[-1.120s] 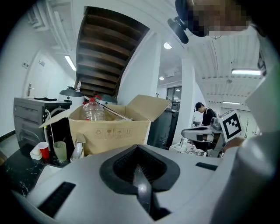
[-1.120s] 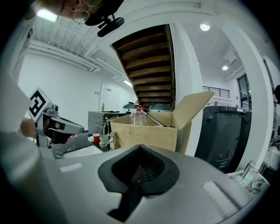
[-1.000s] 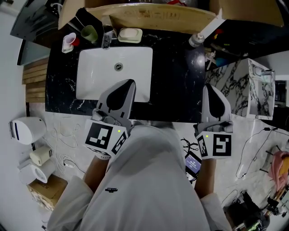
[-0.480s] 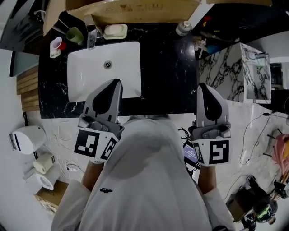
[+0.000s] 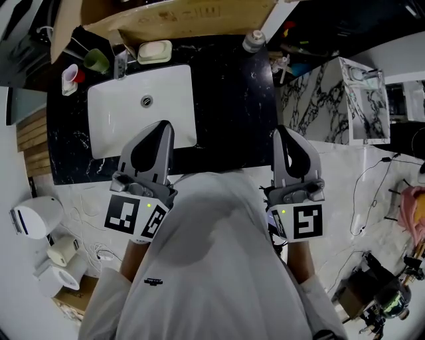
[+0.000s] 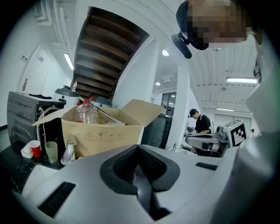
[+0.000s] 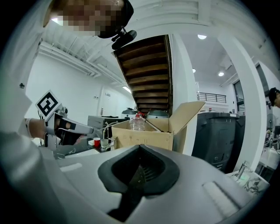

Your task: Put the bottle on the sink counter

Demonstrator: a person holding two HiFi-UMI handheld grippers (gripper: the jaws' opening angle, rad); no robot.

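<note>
Here the left tool (image 6: 138, 151) and right tool (image 7: 140, 151) are both pressed together, empty, and the clear plastic bottle (image 6: 89, 113) stands in the cardboard box (image 5: 186, 14) at the head view's top edge, where a hard pinch might crumple or tip it

The right gripper (image 7: 140, 154) has its jaws together, empty; beyond it a bottle (image 7: 137, 123) stands in an open box (image 7: 146, 140).
</note>
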